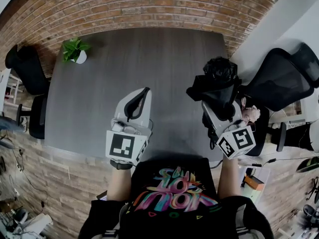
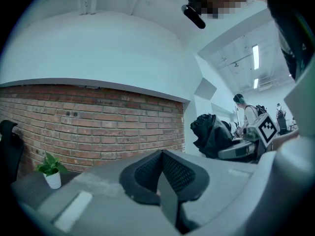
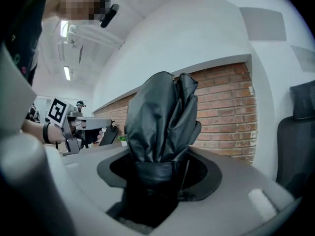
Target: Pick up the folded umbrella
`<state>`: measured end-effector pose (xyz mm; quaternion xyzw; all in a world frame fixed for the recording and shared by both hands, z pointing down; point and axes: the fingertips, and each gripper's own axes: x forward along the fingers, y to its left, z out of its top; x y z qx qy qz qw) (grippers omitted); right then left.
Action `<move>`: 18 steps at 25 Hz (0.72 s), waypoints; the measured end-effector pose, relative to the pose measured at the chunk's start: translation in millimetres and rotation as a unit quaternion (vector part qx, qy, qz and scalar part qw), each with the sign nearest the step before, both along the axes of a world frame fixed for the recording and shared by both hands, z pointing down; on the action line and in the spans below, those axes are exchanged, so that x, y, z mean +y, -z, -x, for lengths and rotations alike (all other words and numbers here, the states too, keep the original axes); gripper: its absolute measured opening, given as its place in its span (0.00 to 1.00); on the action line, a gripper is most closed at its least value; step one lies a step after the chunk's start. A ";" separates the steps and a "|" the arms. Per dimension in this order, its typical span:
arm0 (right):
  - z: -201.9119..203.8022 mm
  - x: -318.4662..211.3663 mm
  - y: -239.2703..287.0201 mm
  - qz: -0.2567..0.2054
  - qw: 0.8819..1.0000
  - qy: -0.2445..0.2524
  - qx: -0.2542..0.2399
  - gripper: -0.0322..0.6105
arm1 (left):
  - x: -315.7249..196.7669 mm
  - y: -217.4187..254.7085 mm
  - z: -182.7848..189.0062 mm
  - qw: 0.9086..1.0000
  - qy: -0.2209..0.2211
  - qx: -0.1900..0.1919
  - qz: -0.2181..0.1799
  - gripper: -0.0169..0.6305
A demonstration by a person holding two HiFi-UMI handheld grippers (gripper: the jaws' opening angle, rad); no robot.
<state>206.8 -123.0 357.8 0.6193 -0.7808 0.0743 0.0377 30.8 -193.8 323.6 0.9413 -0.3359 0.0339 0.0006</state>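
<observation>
The folded umbrella is a black bundle of crumpled fabric, held up off the grey table on the right side. My right gripper is shut on its lower end, and in the right gripper view the umbrella stands straight up out of the gripper. My left gripper hovers over the table's near middle, shut, with nothing between its pads. The left gripper view shows its own jaws closed together, and the umbrella off to the right.
A small potted plant stands at the table's far left corner. Black office chairs sit to the right and to the left of the table. A brick wall runs along the far side.
</observation>
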 end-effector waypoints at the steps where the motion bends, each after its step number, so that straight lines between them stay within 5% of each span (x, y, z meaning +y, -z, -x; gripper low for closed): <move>1: -3.5 3.0 3.4 -0.005 1.000 -0.008 0.000 0.43 | -1.0 -0.1 0.3 1.000 -0.001 -0.001 -0.001 0.03; 18: -27.7 34.1 33.6 -0.053 0.997 -0.051 0.033 0.43 | 2.4 4.5 -1.1 1.000 -0.004 -0.003 -0.008 0.03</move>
